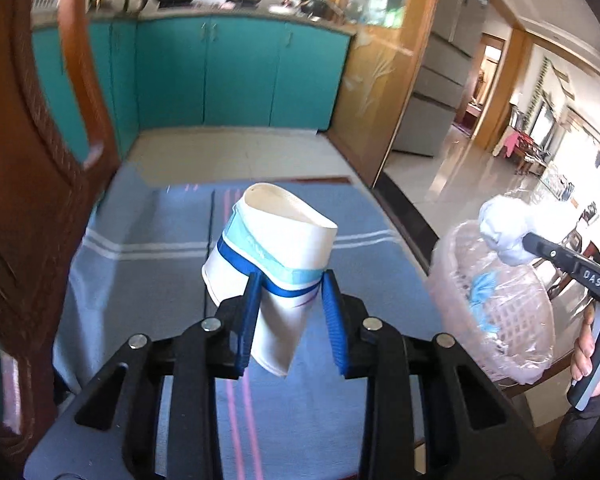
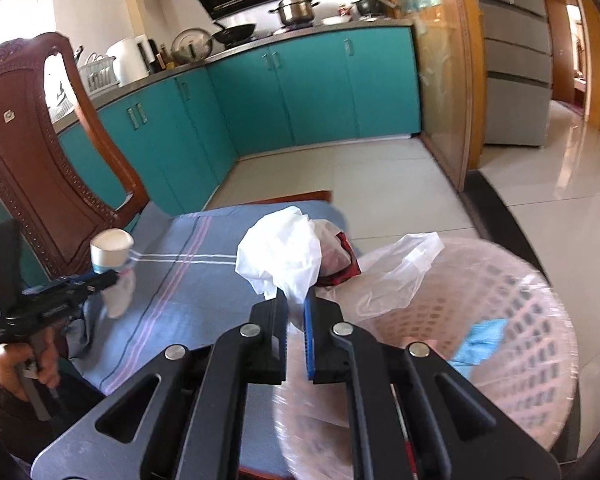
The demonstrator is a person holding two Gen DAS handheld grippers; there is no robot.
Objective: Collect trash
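While left gripper (image 1: 290,280) squeezes crushed paper cup (image 1: 272,248) | right gripper (image 2: 296,300) pinches white plastic wad (image 2: 280,256) near lined basket (image 2: 480,300) | risk: thin pinch slips, wad drops on tablecloth (image 2: 188,264)

light: bright daylight, strongest at right | glare: sheen noted on floor tiles (image 2: 548,184) | blur: chair back (image 1: 40,160) and basket (image 2: 480,320) smeared | distortion: fisheye bending recorded, corners vignetted black | focus: centre sharp
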